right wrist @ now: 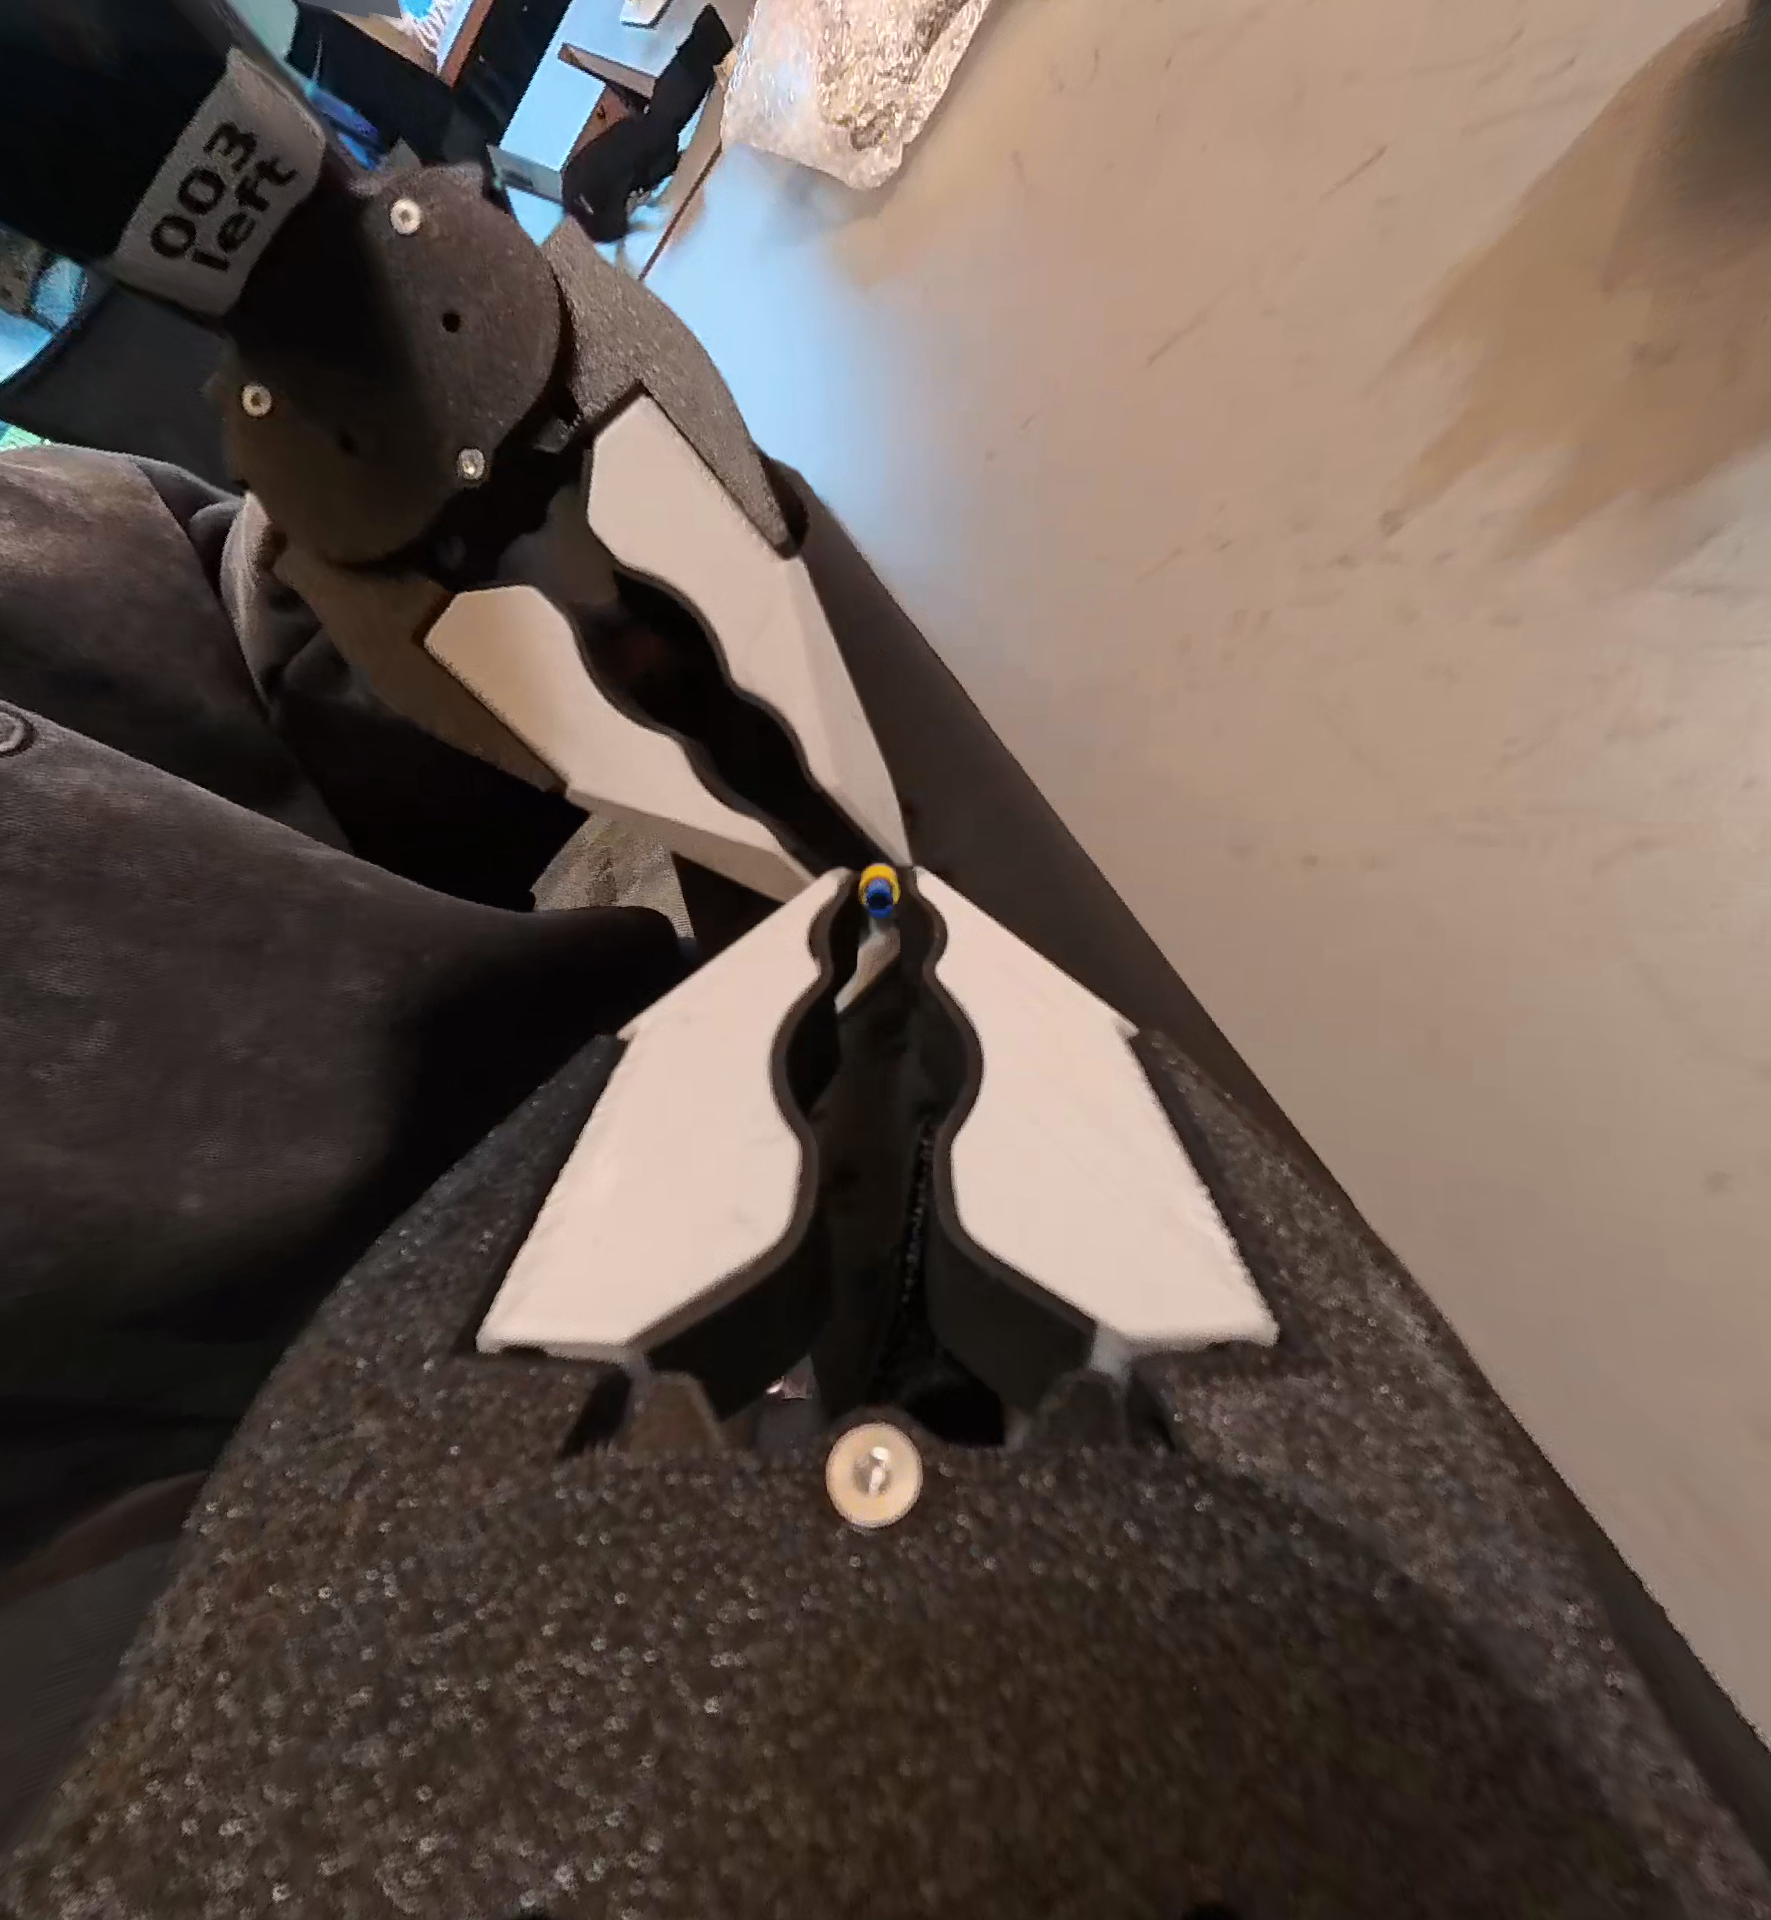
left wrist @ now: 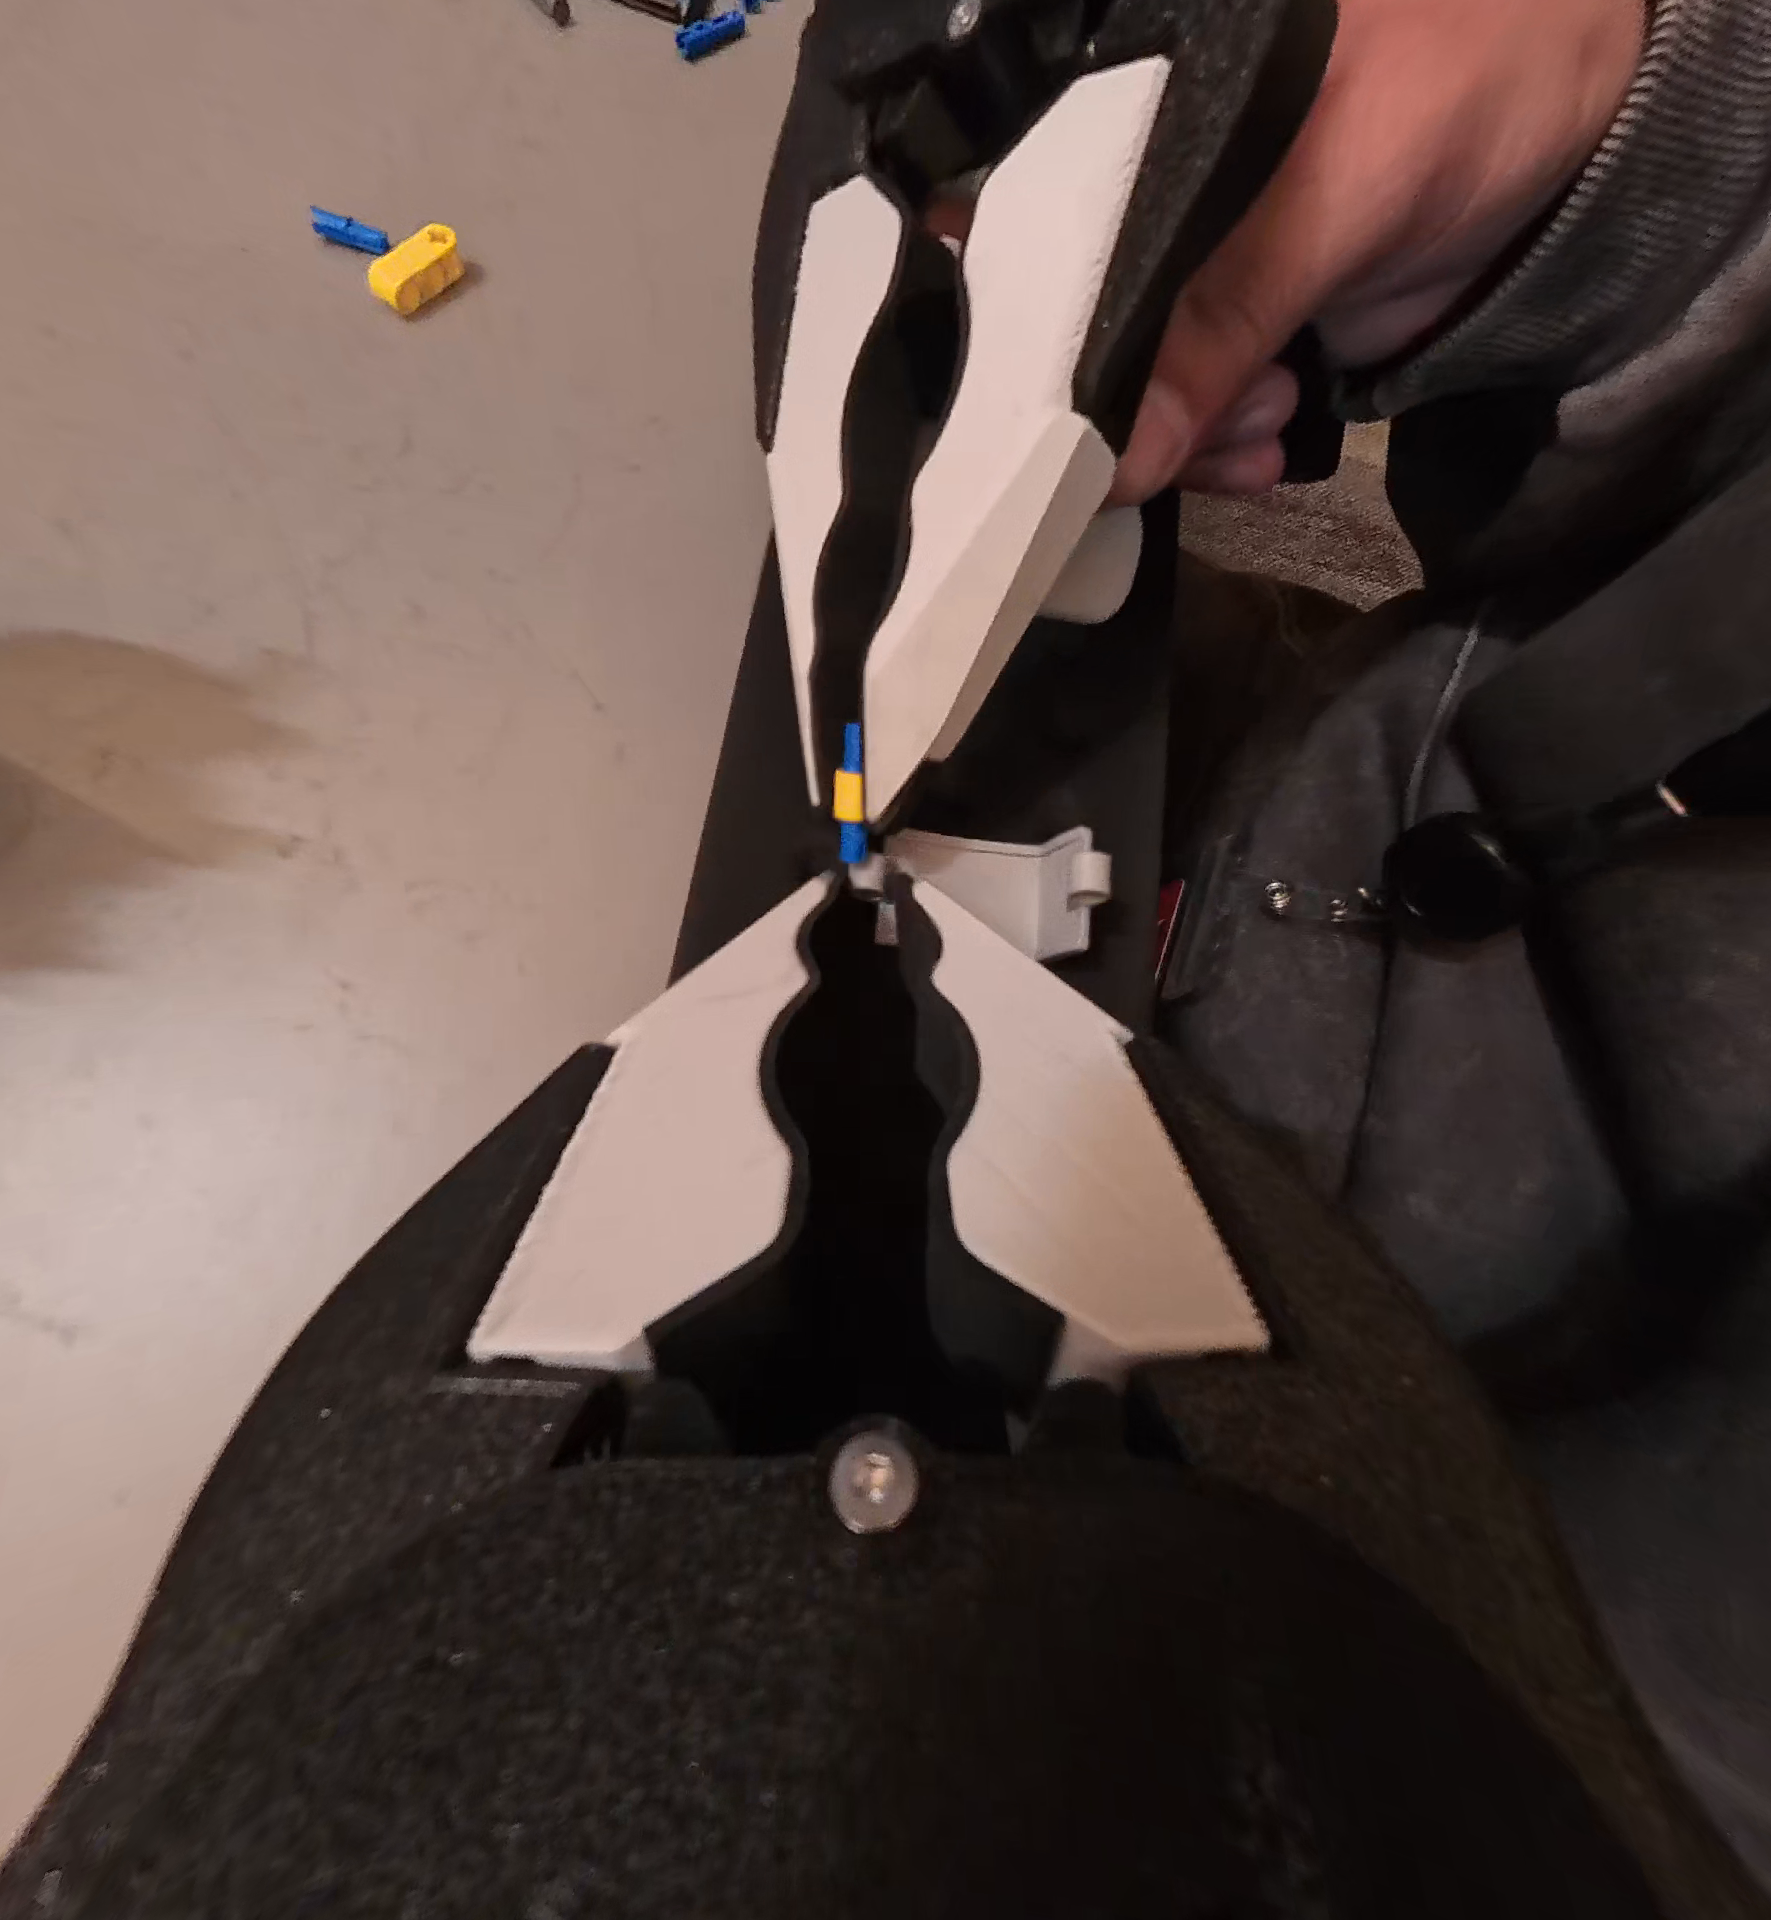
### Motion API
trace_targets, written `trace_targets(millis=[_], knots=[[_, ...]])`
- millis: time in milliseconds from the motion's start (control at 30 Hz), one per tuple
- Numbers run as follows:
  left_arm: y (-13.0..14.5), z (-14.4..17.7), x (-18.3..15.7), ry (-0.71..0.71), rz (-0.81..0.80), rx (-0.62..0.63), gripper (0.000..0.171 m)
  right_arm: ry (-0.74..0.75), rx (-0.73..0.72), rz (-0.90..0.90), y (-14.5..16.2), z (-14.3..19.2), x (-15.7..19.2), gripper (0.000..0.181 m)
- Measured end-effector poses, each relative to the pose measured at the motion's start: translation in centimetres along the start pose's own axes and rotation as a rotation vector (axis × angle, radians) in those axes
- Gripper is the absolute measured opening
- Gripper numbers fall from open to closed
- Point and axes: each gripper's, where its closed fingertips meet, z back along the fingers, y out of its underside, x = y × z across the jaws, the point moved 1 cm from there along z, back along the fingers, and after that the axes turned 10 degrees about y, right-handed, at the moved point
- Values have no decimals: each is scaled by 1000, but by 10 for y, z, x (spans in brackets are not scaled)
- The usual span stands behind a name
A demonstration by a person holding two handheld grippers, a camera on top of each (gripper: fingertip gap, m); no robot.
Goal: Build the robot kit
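Left wrist view, left to right. The pale beige tabletop (left wrist: 237,727) fills the left half. On it, well apart from the grippers, lie a loose blue plastic pin (left wrist: 348,229) and, touching it, a short yellow plastic connector block (left wrist: 416,269); further blue plastic pieces (left wrist: 709,33) sit at the top edge. At centre, the left gripper (left wrist: 863,881), with white fingers on a black textured body, is drawn narrow, its tips pinched on a small white plastic part (left wrist: 868,881). Meeting it tip to tip from above, the right gripper (left wrist: 850,795) is closed to a narrow gap on a small blue pin wearing a yellow sleeve (left wrist: 849,795); the pin's lower end touches the white part. At right, a bare hand (left wrist: 1400,208) with a grey ribbed cuff grips the right gripper's handle, above dark grey clothing (left wrist: 1483,1039) and a black badge reel (left wrist: 1444,875).

Right wrist view, left to right. Dark clothing (right wrist: 185,987) occupies the left. The left gripper (right wrist: 865,868) enters from upper left, a grey labelled band on its handle. The right gripper (right wrist: 879,896) holds the pin (right wrist: 877,891) end-on at its tips. The tabletop (right wrist: 1380,727) fills the right.
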Motion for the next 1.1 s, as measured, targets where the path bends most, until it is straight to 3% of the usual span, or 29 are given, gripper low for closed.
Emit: trace_targets(millis=[133,367,467,600,933,1100], knots=[[-7,0,1,-27,-37,-29,6,-5,-24,-21,-3,3,-2,7],[-38,33,4,-29,-12,-319,5,-128,-159,-116,-25,21,3,7],[-38,31,1,-18,-32,-312,5,-180,-257,-131,-39,34,5,6],[-42,30,1,-4,-17,-329,5,-169,-212,-71,-32,27,12,7],[-50,31,0,13,-9,-381,4,-209,-248,-111,-35,33,12,7],[-77,45,3,73,105,-624,5,-285,-420,-179,-55,51,15,6]])
